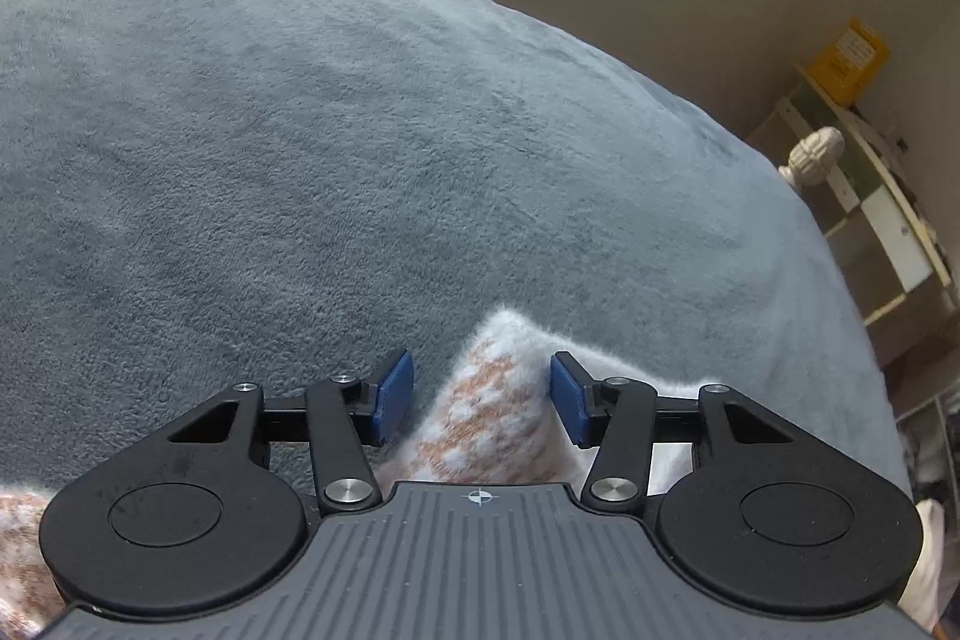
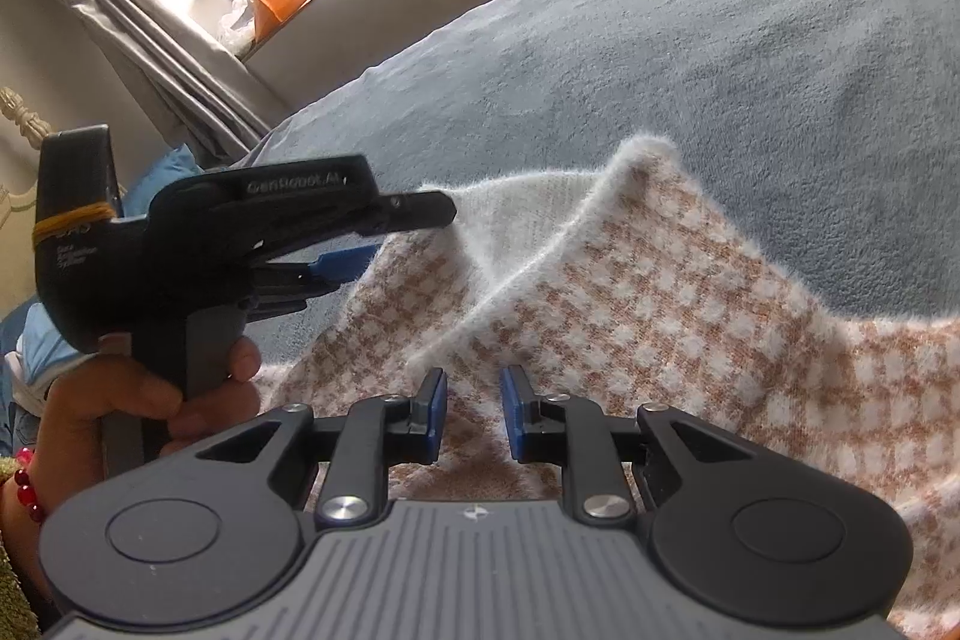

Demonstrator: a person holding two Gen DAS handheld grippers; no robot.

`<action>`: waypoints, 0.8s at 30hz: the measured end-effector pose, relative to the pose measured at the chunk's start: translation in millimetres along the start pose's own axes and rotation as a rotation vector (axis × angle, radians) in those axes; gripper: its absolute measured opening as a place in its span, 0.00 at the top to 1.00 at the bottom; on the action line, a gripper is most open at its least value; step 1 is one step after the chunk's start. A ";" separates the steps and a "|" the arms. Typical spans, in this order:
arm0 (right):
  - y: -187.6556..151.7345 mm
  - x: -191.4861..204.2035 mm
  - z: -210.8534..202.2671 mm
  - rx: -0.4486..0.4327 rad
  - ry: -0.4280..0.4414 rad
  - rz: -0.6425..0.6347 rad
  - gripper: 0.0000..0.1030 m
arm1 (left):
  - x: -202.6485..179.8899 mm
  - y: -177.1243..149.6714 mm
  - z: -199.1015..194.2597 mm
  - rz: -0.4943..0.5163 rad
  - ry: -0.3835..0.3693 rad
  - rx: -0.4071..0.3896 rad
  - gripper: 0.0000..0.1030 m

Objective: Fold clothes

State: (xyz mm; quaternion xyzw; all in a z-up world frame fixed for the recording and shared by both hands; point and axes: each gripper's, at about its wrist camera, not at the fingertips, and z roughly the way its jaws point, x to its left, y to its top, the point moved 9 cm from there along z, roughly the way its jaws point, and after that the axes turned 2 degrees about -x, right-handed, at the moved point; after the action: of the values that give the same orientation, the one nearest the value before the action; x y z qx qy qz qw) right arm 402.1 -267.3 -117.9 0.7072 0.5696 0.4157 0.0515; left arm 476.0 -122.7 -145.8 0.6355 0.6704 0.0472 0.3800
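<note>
Garment: fuzzy tan-and-white checked knit (image 2: 690,304) spread on the grey-blue bed blanket (image 2: 750,58), white collar edge (image 2: 528,214) turned up toward the far side.
Left hand-held gripper (image 1: 482,397): jaws about half open, straddling a raised corner of the knit (image 1: 498,388); blue pads (image 1: 393,394) clear of the cloth on both sides, nothing gripped.
Right hand-held gripper (image 2: 474,415): jaws narrowed, a small gap left; checked cloth lying in the gap, pad contact not apparent.
Left hand (image 2: 150,400): wrapped round the gripper handle, seen from the right wrist view.
Step in hand (judged): pinching two points along the near edge before lifting for a fold.
Technique: close fully on one layer at the very edge; match both pinches level; lift together, avoiding drag on the plush blanket.
</note>
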 end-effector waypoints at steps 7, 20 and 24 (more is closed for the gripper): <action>-0.6 -1.8 0.4 -0.009 0.006 0.016 0.79 | -6.0 -2.4 8.4 -0.018 0.041 0.016 0.70; -3.5 0.6 -13.4 -0.032 0.031 0.039 0.79 | -55.5 -35.8 -95.7 0.228 -0.206 -0.170 0.92; -8.6 0.2 -30.9 -0.055 0.061 0.063 0.77 | -59.3 -67.2 -130.6 0.355 -0.275 -0.208 0.92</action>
State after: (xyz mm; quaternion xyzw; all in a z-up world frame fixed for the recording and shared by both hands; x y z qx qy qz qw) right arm 375.6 -276.5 -102.4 0.7099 0.5370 0.4539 0.0403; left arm 341.0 -133.1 -63.6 0.7012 0.4820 0.0952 0.5167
